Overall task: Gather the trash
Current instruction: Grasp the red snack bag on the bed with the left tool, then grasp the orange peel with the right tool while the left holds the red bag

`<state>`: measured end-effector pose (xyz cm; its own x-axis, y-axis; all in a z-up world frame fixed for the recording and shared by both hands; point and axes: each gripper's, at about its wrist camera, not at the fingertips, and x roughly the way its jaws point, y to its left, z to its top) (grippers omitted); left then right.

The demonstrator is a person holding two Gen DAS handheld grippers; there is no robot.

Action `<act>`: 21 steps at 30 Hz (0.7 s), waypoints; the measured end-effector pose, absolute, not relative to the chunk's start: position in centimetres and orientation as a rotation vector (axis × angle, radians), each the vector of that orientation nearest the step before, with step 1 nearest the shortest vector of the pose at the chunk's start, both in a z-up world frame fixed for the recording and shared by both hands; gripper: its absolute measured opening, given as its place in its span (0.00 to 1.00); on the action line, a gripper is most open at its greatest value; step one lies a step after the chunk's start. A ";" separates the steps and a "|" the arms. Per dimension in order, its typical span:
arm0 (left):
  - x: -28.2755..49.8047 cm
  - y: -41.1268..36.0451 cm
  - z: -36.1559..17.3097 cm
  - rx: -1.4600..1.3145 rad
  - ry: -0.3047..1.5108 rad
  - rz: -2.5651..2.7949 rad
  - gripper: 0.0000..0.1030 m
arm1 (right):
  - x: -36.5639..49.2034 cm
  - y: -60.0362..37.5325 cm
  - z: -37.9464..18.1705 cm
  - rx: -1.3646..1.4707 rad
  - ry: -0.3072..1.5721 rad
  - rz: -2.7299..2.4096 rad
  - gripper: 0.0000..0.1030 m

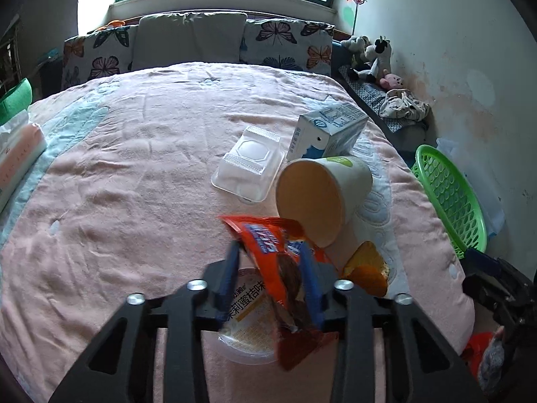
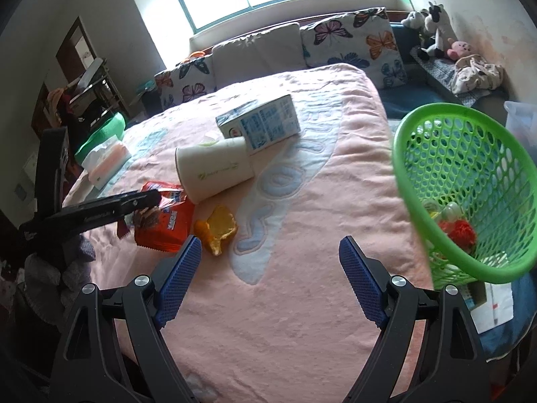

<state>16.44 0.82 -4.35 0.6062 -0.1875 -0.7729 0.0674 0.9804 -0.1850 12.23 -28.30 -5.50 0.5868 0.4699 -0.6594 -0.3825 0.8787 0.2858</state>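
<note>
Left gripper [image 1: 272,268] pinches an orange snack wrapper [image 1: 285,268] on the bed; right gripper [image 2: 268,268] gapes empty; next, probably carry it to the green basket [image 2: 463,181].

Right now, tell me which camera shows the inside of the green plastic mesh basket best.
The right wrist view: the green plastic mesh basket faces the camera, tilted, mouth open, with red and pale trash visible inside. The left wrist view catches only part of its rim and wall at the right edge; its contents are hidden.
</note>
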 end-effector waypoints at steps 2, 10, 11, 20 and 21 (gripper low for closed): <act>16.4 0.9 -4.3 -0.153 0.909 -0.158 0.16 | 12.3 -27.9 -5.7 0.115 0.809 0.509 0.81; 15.5 1.2 -3.1 -0.165 0.874 -0.164 0.03 | 12.7 -25.7 -6.4 0.087 0.832 0.550 0.81; 15.3 1.4 -2.7 -0.166 0.863 -0.164 0.03 | 12.7 -25.3 -6.5 0.079 0.833 0.556 0.81; 14.0 3.8 0.5 -0.215 0.786 -0.162 0.03 | 13.9 -21.6 -8.1 0.004 0.859 0.598 0.78; 13.9 4.3 1.0 -0.228 0.775 -0.162 0.03 | 14.1 -21.1 -8.3 -0.011 0.858 0.595 0.76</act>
<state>13.89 4.26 0.97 0.7041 -0.2276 -0.6726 0.0608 0.9631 -0.2623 14.10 -21.11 -8.26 0.5028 0.4884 -0.7132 -0.4969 0.8384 0.2239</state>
